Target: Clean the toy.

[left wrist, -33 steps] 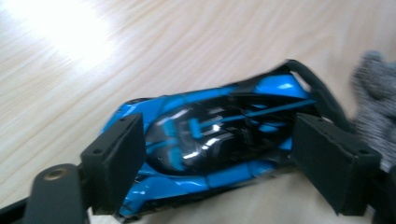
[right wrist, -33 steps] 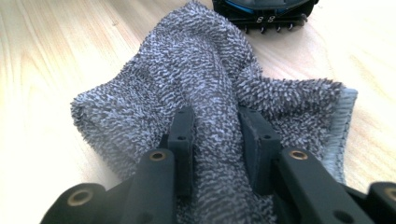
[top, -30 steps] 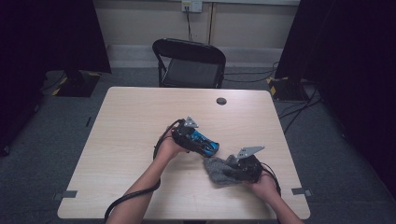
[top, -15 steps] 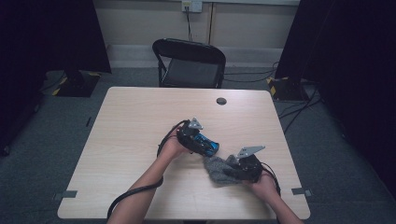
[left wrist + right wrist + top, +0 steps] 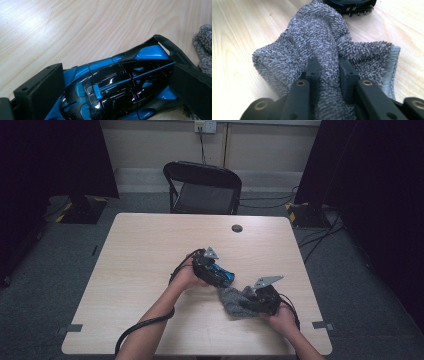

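Basically mid-wipe, by the look of it. Left claw (image 5: 117, 87) clamped around one blue-and-black toy car (image 5: 120, 85), low over the counter (image 5: 140, 250). Right claw (image 5: 328, 75) pinched tight on one grey terry cloth (image 5: 312, 42), bunched just beside the car's tail. Next up, probably: drag cloth onto the bodywork, keep car steady.
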Demonstrator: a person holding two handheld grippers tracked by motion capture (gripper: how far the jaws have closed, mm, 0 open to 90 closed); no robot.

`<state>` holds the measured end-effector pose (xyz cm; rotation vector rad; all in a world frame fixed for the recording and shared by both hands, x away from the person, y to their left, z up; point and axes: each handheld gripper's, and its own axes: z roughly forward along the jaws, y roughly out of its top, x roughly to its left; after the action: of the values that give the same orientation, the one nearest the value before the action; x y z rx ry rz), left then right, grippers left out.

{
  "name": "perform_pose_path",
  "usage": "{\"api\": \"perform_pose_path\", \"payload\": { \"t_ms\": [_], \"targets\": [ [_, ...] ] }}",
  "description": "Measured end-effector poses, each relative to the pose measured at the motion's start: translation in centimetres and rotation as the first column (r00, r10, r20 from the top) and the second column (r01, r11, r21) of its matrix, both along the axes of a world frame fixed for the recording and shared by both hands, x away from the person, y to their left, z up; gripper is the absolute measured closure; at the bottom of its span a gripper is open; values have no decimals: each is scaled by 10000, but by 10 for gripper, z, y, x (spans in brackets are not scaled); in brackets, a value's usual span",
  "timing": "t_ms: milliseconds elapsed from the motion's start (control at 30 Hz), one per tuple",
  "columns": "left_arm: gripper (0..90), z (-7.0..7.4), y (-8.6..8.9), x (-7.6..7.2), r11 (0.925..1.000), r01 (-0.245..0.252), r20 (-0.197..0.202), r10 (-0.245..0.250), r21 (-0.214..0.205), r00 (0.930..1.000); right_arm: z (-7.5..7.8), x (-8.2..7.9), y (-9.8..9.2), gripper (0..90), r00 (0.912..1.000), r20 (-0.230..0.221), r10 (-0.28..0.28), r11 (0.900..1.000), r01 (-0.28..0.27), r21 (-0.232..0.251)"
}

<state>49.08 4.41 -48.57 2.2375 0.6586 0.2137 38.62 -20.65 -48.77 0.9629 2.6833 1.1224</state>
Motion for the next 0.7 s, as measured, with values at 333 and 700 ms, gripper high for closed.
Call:
{"api": "perform_pose_path", "payload": {
  "t_ms": [333, 700],
  "targets": [
    [0, -1, 1, -1, 10000, -22, 64, 23, -92, 10000, 4, 0, 2, 800, 9998, -140, -161, 9997, 159, -160],
    [0, -2, 2, -2, 9999, 7, 115, -6, -156, 9999, 22, 6, -40, 801, 9752, 289, -2195, 9756, 2194, 59]
  ]
}}
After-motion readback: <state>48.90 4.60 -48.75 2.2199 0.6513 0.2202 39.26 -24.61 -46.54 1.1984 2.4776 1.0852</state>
